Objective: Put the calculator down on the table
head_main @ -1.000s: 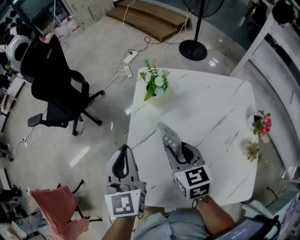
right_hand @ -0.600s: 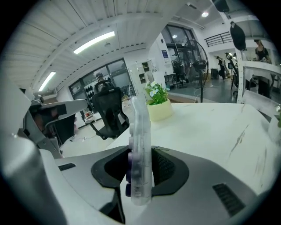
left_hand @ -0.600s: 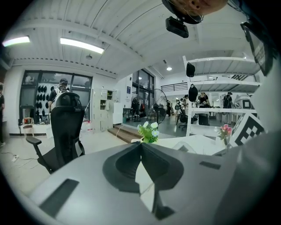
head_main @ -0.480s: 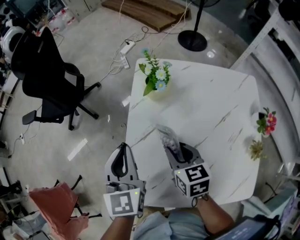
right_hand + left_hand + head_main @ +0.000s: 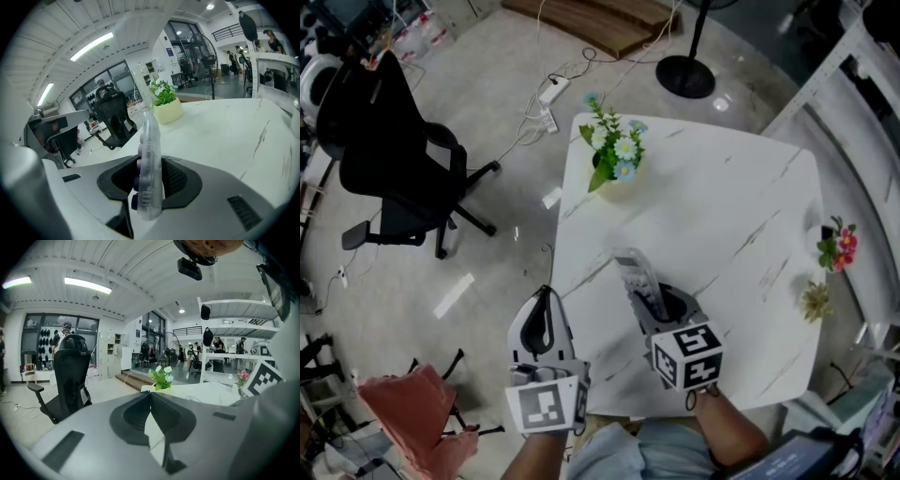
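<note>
calculator [image 5: 149, 154]: clamped in the right gripper [image 5: 651, 306], jaws part-open and pressing on its two flat faces. Clear plastic body, purple keys facing the left jaw in the right gripper view. It stands on edge, not flat. Long axis runs along the jaws, near end buried between the pads, far end sticking out ahead and away from the person. In the head view it points up and slightly left, roughly toward the flower pot [image 5: 615, 178]. It sits over the near-left part of the white marble table [image 5: 722, 216]; can't tell from these angles whether the far end touches the top or hangs just above it.

left gripper [image 5: 547, 298]: jaws together at the tips, nothing between them. It is just off the table's near-left corner, over the floor.

containers: the pale yellow pot near the table's far-left edge holds white and blue flowers with green leaves, well apart from the calculator. Small pot with pink flowers [image 5: 835, 249] just past the table's right edge.

black office chair [image 5: 394, 159] on the floor to the left.
</note>
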{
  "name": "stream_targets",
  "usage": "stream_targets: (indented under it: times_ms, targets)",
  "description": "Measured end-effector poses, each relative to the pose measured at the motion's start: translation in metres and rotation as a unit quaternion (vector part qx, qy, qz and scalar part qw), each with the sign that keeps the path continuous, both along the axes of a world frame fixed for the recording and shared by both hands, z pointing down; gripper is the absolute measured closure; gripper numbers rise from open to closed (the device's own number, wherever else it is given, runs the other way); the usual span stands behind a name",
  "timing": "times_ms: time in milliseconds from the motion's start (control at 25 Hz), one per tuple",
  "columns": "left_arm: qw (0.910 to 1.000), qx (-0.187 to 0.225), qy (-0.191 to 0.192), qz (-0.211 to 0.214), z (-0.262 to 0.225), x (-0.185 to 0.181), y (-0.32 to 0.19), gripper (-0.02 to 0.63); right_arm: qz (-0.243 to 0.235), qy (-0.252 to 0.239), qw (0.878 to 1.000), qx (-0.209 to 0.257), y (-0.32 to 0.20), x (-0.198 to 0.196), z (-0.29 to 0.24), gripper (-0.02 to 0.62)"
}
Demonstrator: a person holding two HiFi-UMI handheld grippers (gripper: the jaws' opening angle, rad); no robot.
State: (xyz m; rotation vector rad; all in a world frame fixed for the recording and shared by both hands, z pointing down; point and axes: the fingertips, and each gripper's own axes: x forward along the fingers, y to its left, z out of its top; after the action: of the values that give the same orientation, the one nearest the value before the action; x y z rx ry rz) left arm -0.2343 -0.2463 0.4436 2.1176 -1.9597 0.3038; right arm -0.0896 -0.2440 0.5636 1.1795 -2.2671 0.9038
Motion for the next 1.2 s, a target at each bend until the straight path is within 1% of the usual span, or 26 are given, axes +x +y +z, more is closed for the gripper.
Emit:
stream_targets:
  times_ms: [160,320,520,760,1080,1200]
  targets:
    - [1.0,-0.004,0.003,-0.003,0.0,0.0,0.0,0.598,0.002,0.002,1.0,-0.011,0.003,0.002,0.006,0.442]
    - [1.0,-0.007,0.005,-0.002,0.002,0.001,0.0,0.598,0.004,-0.001,1.0,-0.011,0.003,0.003,0.005,0.442]
    - [0.9999,0.011,0.005,0.001,-0.001,-0.001,-0.01,0.598,0.0,0.002,1.0,-0.011,0.002,0.0,0.01,0.44]
    - [0.9999,-0.011,0.009,0.007,0.014,0.0,-0.005,0.598,0.005,0.012,1.0,-0.007,0.0,0.007,0.015,0.43]
    - [1.0,-0.006,0.002,0.0,0.009,-0.002,-0.009,0.598,0.013,0.022,1.0,-0.004,-0.003,0.013,0.017,0.408]
    - [0.9999,-0.009,0.004,0.006,0.011,0.0,-0.007,0.598,0.017,0.024,1.0,-0.002,-0.004,0.016,0.018,0.399]
